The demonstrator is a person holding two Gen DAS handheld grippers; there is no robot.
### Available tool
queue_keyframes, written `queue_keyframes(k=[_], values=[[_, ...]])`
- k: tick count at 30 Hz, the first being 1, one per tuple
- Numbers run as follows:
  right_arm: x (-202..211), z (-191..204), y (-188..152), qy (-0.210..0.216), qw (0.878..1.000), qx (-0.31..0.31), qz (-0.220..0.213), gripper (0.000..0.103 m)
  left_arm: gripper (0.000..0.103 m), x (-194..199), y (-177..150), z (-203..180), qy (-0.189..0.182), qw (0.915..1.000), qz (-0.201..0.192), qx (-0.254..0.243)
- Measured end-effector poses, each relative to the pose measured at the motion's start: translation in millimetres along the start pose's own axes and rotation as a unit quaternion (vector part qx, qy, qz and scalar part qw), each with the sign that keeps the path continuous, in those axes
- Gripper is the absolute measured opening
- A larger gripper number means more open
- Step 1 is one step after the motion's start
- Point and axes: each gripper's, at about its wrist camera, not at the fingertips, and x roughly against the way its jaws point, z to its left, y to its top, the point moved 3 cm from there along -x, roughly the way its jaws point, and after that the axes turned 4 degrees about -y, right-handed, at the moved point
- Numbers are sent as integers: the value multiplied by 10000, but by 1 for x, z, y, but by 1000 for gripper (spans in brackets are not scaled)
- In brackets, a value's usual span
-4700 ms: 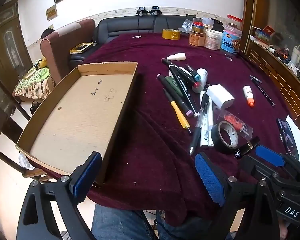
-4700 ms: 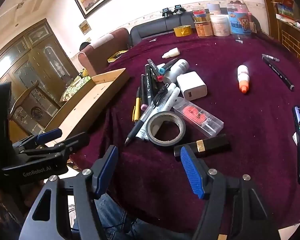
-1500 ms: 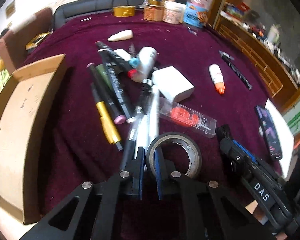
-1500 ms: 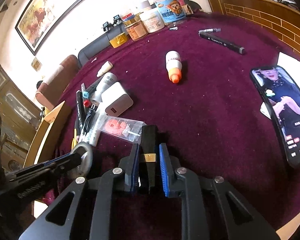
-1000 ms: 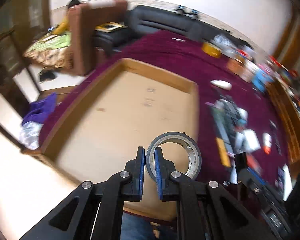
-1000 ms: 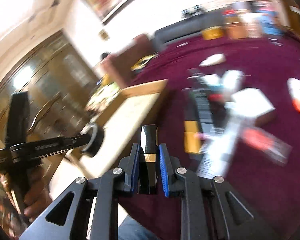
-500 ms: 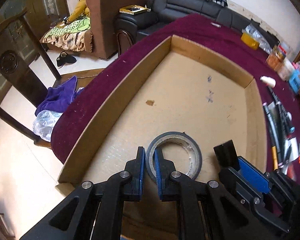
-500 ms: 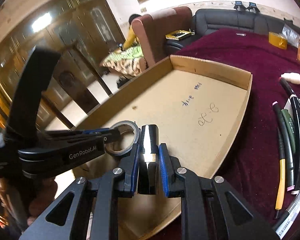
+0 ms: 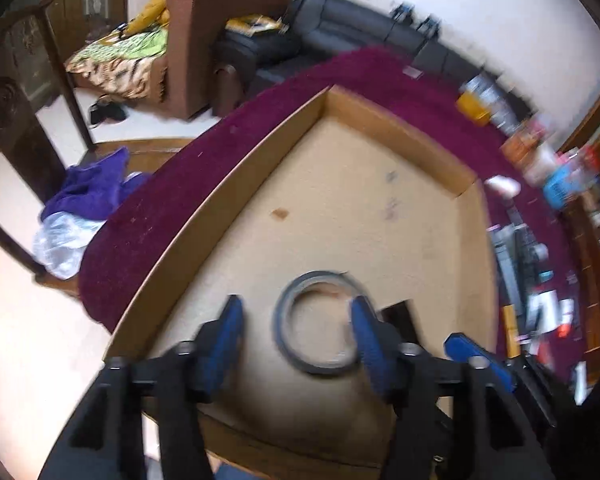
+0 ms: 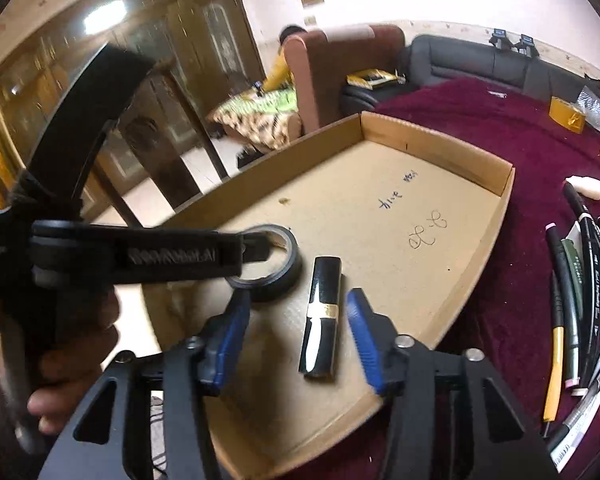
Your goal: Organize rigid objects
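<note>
A shallow cardboard tray [image 9: 340, 200] [image 10: 436, 140] lies on the maroon tablecloth. A grey-black tape roll [image 9: 316, 360] [image 10: 284, 276] lies flat on its floor between the blue pads of my left gripper [image 9: 297, 312] [image 10: 260, 248], whose jaws are opening; the pads do not press on it. Right beside the roll lies a black lipstick tube with a gold band [image 10: 324, 312] [image 9: 398, 316]. It rests loose between the pads of my right gripper [image 10: 298, 300], whose jaws are also opening. One blue pad of the right gripper [image 9: 476, 360] shows in the left wrist view.
Several pens and markers [image 10: 572, 280] lie on the cloth right of the tray, with a small white bottle [image 10: 584, 187] and a yellow tape roll [image 10: 566, 116] beyond. A brown armchair [image 10: 340, 72] and a dark sofa [image 10: 480, 64] stand behind. A hand [image 10: 76, 344] holds the left gripper.
Both grippers were shut half a second ago, the left on the tape roll and the right on the lipstick tube. Now both jaws stand apart and the two things lie on the tray floor.
</note>
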Motion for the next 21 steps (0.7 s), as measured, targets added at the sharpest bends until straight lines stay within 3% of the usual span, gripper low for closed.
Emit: queue_keyframes(k=[3, 5, 11, 13, 16, 21], values=[[28, -5, -2, 285, 9991, -97, -308, 54, 77, 13, -4, -5, -180, 9996, -219, 79], [45, -9, -5, 420, 9976, -151, -529, 62, 78, 18, -9, -9, -312, 9991, -255, 143], [79, -38, -27, 553, 9947, -541, -683, 65, 79, 22, -28, -25, -1107, 9933, 194, 286], [88, -50, -32, 514, 9936, -676, -740, 65, 79, 30, -30, -31, -1337, 9904, 151, 326], [99, -67, -38, 362, 9925, -828, -820, 65, 79, 39, -26, -34, -1091, 9935, -178, 260], [105, -93, -52, 76, 9912, -1059, -792, 65, 79, 32, -25, -31, -1186, 9913, 45, 573]])
